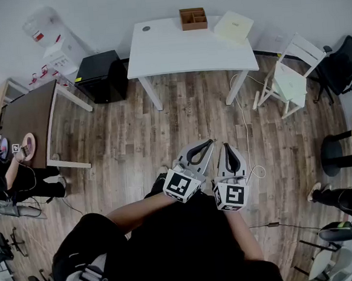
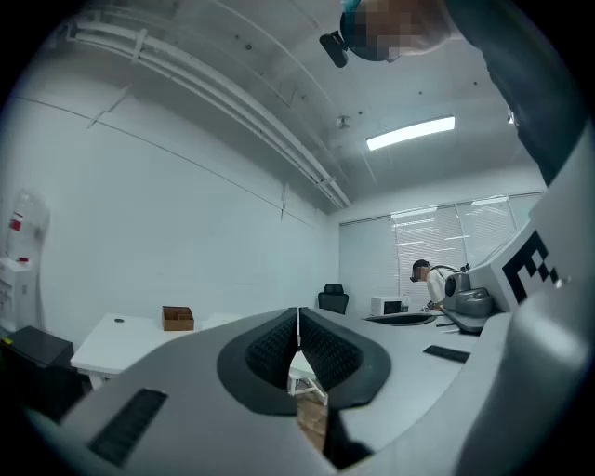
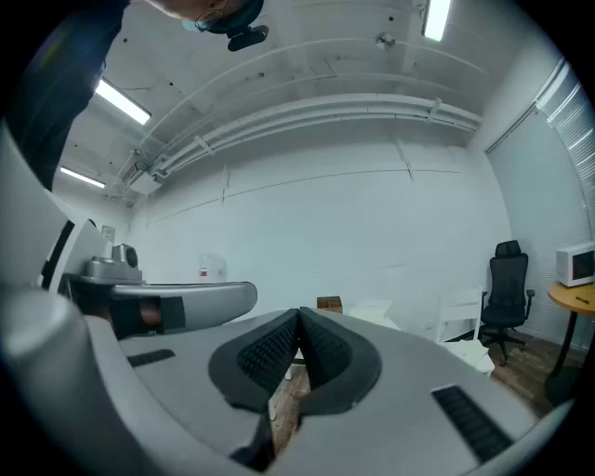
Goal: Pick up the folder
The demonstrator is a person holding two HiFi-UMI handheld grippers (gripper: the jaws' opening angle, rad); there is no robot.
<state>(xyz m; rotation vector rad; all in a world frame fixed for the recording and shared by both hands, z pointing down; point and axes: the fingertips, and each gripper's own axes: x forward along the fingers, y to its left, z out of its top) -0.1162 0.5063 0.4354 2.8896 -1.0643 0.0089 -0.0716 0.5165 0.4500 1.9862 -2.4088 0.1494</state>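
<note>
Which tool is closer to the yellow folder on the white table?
Right. The right tool is across the floor from the folder, slightly left of it; the left tool sits farther left. Neither touches it.

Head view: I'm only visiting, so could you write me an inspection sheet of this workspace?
Surface: white table on a wooden floor, ahead of the person.
Job's things: pale folder lies flat on the table's far right corner, untouched.
Clutter: brown wooden box beside the folder; small dark round thing at the table's left end.
Grippers: left gripper and right gripper both shut, empty, side by side, well short of the table.
Cables: white cable trails over the floor by the table's right leg.
Surroundings: black cabinet, water dispenser, white chair, brown desk with a seated person.
</note>
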